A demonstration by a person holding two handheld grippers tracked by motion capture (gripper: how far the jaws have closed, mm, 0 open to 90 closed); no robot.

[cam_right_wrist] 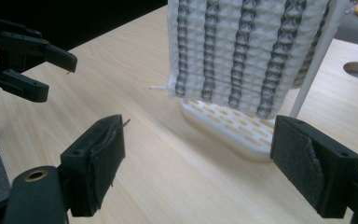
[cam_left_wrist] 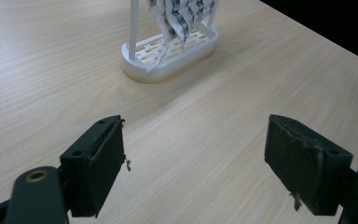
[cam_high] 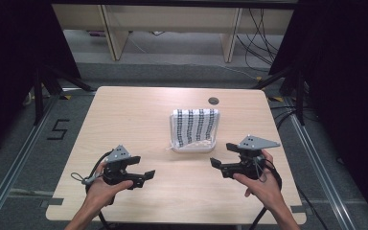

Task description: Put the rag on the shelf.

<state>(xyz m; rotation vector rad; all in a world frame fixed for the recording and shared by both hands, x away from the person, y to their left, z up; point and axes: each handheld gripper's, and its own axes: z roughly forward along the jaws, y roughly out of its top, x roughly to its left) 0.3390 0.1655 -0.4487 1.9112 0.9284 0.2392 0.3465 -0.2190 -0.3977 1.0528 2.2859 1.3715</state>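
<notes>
On the pale wooden desk (cam_high: 124, 115) the white, grey-striped knitted cloth (cam_high: 195, 125) hangs untouched on its white plastic rack (cam_high: 191, 147), while the left gripper (cam_high: 143, 176) and right gripper (cam_high: 219, 166) wait nearby, fingers open and empty, so the handling looks not yet begun.

Just right of centre in the high view, a white cloth (cam_high: 196, 126) with dark patterned stripes hangs draped over a small white rack (cam_high: 191, 147), whose oval slatted base sits flat on the surface, the cloth's lower edge dangling above it.

One towel (cam_high: 195, 127), one rack (cam_high: 191, 146), perhaps; two tongs.
</notes>
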